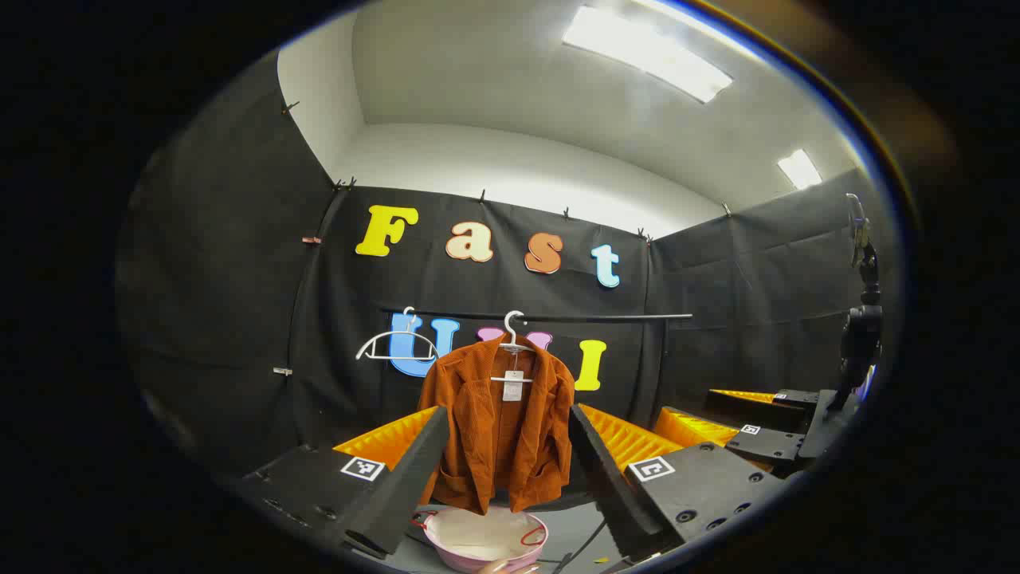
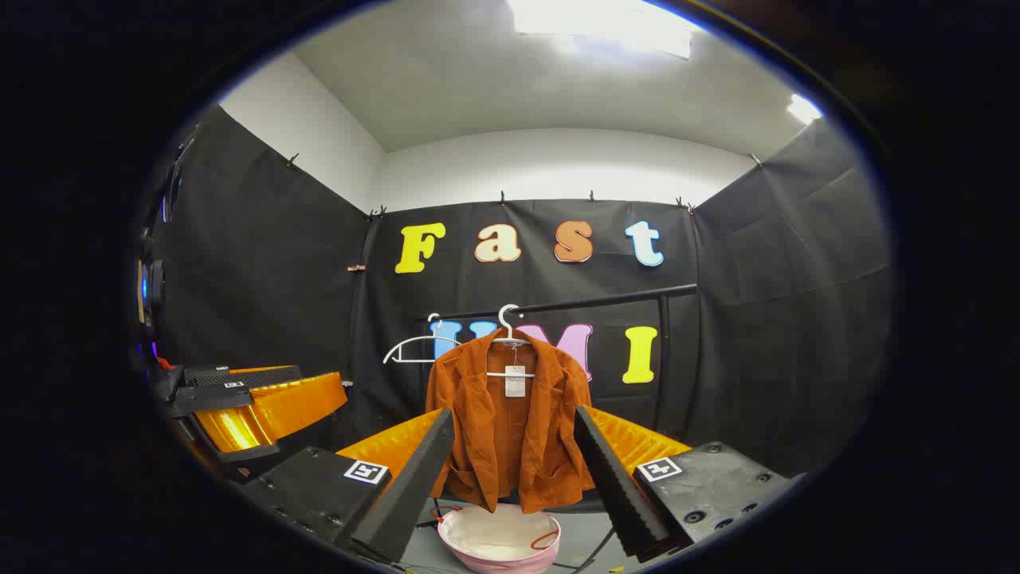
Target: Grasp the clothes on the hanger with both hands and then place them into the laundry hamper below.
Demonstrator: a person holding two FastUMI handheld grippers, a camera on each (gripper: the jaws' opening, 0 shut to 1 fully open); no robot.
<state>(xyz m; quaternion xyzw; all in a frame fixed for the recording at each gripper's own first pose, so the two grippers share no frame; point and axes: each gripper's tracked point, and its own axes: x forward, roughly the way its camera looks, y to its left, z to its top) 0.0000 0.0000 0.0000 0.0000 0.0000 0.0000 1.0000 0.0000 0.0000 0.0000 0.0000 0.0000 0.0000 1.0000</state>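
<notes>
A rust-orange corduroy jacket (image 1: 498, 422) hangs on a white hanger (image 1: 511, 335) from a black rail (image 1: 606, 317); a white tag dangles at its collar. Right under it stands a pink laundry hamper (image 1: 486, 539) with a white lining. My left gripper (image 1: 506, 466) is open, its fingers framing the jacket from a distance. In the right gripper view the jacket (image 2: 510, 426) and hamper (image 2: 500, 538) appear the same way, and my right gripper (image 2: 514, 470) is open, apart from the cloth. The right gripper also shows at the right edge (image 1: 749, 430) of the left gripper view.
An empty white hanger (image 1: 397, 344) hangs left of the jacket on the rail. A black camera stand (image 1: 861, 319) rises at the far right. The left gripper's orange body (image 2: 255, 410) sits at the left of the right gripper view. A fingertip (image 1: 502, 568) shows by the hamper's near rim.
</notes>
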